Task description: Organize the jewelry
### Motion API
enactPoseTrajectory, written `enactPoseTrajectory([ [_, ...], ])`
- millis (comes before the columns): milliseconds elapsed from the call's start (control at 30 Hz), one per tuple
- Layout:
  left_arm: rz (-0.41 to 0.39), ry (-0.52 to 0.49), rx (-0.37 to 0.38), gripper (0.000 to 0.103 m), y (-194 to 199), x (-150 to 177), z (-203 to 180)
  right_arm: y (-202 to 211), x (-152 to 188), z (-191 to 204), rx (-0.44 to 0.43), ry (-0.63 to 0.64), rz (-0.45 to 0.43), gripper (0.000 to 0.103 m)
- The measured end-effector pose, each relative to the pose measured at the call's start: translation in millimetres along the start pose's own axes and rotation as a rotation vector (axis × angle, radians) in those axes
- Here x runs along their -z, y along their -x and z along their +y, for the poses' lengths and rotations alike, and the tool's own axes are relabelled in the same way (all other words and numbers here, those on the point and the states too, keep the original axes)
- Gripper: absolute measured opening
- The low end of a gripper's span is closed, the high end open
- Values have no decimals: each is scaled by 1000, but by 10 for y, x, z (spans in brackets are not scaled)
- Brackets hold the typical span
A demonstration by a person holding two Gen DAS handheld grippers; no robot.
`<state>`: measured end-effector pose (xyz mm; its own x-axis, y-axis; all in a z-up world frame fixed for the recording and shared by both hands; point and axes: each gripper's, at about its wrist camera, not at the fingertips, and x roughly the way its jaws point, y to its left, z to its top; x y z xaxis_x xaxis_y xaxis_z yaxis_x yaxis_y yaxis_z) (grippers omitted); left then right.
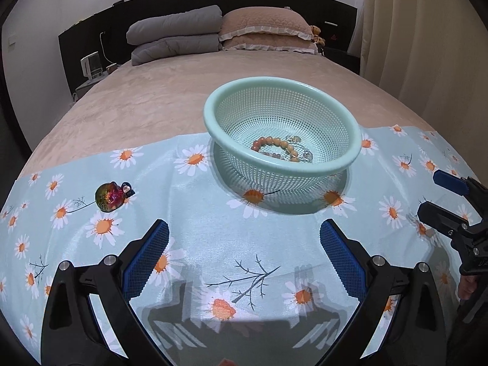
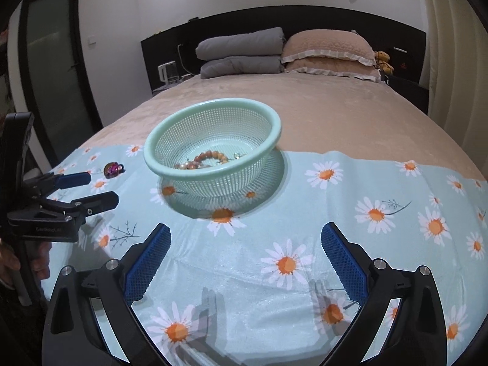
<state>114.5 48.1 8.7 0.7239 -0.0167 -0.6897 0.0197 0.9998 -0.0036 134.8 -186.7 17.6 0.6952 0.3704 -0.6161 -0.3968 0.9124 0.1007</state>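
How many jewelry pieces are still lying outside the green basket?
1: an iridescent brooch-like piece lies on the daisy cloth, left of the basket. The beaded bracelets are already inside; the basket's rim may hide more.

A: What blocks the cloth (image 1: pixel 213 244)?

B: The basket (image 1: pixel 320 169) stands at the cloth's far edge, about midway along it. A small charm (image 1: pixel 111 196) lies well apart, toward the left edge.

A: Free room?

B: The near half of the cloth is bare in front of both grippers. The left gripper (image 1: pixel 244 241) and right gripper (image 2: pixel 245 244) stand wide, nothing between their jaws. Between charm and basket runs an open strip. Right of the basket the cloth is bare too.

A: Above the basket?

B: Open from the top.
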Motion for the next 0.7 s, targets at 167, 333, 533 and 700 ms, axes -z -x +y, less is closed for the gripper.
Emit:
enactPoseTrajectory([
  [167,-23,-10,-58,97,91,-13,-77,65,-47,137,46,-30,2,95],
  [333,-120,-45,-79,97,317,4,-137,80,-31,263,55,-18,19,95],
  [533,-90,22,-21,97,256,16,-48,-24,9,263,3,-79,64,95],
  [700,-71,27,-39,97,158,58,-41,-92,32,209,16,-141,100,95],
])
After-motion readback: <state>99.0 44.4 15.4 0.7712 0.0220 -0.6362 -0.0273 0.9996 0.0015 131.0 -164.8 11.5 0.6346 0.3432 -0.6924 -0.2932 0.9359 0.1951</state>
